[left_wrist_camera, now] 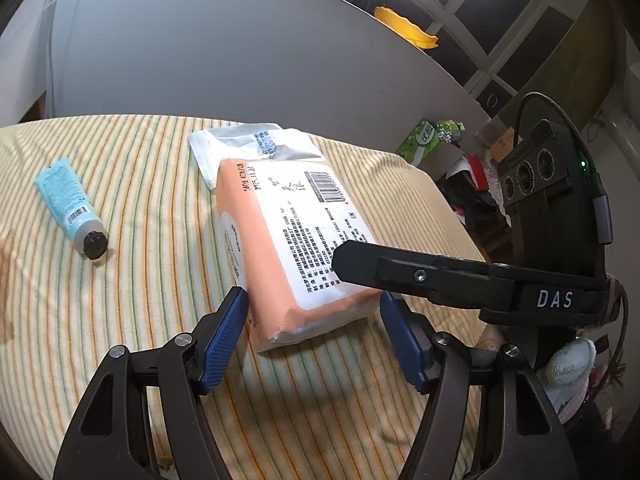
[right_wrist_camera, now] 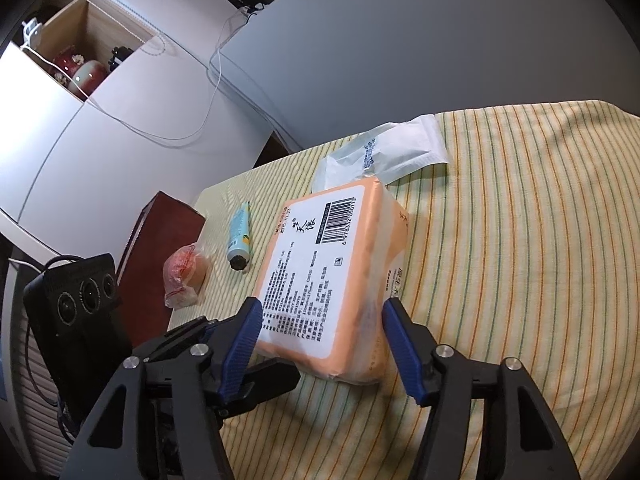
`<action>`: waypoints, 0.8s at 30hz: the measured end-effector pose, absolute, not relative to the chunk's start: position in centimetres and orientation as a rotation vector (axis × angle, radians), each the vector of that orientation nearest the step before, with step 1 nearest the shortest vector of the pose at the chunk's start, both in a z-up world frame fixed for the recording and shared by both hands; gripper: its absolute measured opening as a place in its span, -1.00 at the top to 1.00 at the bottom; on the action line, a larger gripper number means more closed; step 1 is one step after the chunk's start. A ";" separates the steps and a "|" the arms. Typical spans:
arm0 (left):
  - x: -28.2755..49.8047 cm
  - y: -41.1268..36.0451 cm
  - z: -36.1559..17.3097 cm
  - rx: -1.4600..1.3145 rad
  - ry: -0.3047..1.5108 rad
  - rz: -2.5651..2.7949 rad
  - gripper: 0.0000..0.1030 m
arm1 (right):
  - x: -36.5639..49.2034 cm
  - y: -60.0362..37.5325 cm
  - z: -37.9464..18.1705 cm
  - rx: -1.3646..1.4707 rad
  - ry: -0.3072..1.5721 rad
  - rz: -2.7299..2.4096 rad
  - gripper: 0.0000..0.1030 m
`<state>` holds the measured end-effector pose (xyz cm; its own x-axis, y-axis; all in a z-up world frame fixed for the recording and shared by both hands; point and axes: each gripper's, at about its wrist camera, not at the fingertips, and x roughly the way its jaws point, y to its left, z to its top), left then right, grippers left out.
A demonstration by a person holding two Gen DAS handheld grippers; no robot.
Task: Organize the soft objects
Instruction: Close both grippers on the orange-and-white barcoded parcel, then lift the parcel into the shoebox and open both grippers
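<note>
An orange-and-white tissue pack lies label up on the striped tablecloth. My left gripper stands open around the pack's near end, its blue pads close beside the pack with no visible squeeze. My right gripper is closed on the same pack from another side, with both blue pads touching its flanks. One black finger of the right gripper crosses the pack in the left wrist view. A white plastic packet lies behind the pack.
A light blue tube with a black cap lies left of the pack. A wrapped red-and-brown snack sits by the table edge next to a dark red box. A green box stands beyond the table's right edge.
</note>
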<state>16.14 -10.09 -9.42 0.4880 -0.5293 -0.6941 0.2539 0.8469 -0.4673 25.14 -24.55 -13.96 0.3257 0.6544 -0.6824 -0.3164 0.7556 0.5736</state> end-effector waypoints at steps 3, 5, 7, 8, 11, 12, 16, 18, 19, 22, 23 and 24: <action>16.1 -10.1 -9.2 -0.316 0.941 -0.487 -0.30 | 24.9 -24.7 -13.9 0.368 1.059 0.650 0.08; 16.0 -10.3 -9.1 -0.303 0.936 -0.487 -0.30 | 24.7 -24.8 -13.8 0.363 1.056 0.650 0.10; 15.6 -10.5 -9.0 -0.290 0.930 -0.486 -0.30 | 24.4 -24.8 -13.7 0.353 1.054 0.648 0.12; 15.5 -10.6 -9.0 -0.287 0.930 -0.485 -0.30 | 24.3 -24.7 -13.6 0.347 1.051 0.648 0.12; 15.2 -10.5 -8.9 -0.287 0.923 -0.484 -0.30 | 23.8 -24.5 -13.3 0.324 1.039 0.645 0.14; 15.1 -10.5 -8.8 -0.285 0.919 -0.483 -0.30 | 23.6 -24.5 -13.1 0.320 1.034 0.646 0.14; 14.4 -10.5 -8.0 -0.271 0.894 -0.477 -0.30 | 22.8 -24.3 -12.3 0.306 1.009 0.650 0.16; 13.9 -10.2 -7.5 -0.271 0.880 -0.473 -0.30 | 22.4 -24.2 -11.8 0.299 0.999 0.654 0.16; 13.8 -10.0 -7.1 -0.273 0.875 -0.471 -0.30 | 22.1 -24.1 -11.5 0.294 0.991 0.657 0.16; 12.8 -9.3 -6.0 -0.272 0.846 -0.462 -0.30 | 21.3 -23.6 -10.2 0.281 0.965 0.674 0.16; 12.5 -8.8 -5.4 -0.273 0.835 -0.458 -0.30 | 21.0 -23.2 -9.7 0.273 0.955 0.682 0.16; 12.1 -8.3 -4.9 -0.273 0.823 -0.452 -0.30 | 20.7 -22.9 -9.2 0.266 0.946 0.689 0.16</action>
<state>12.12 -8.27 -4.94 0.5934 -0.4870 -0.6409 0.2794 0.8713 -0.4034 20.69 -22.90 -9.22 0.3932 0.6468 -0.6534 -0.4236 0.7582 0.4956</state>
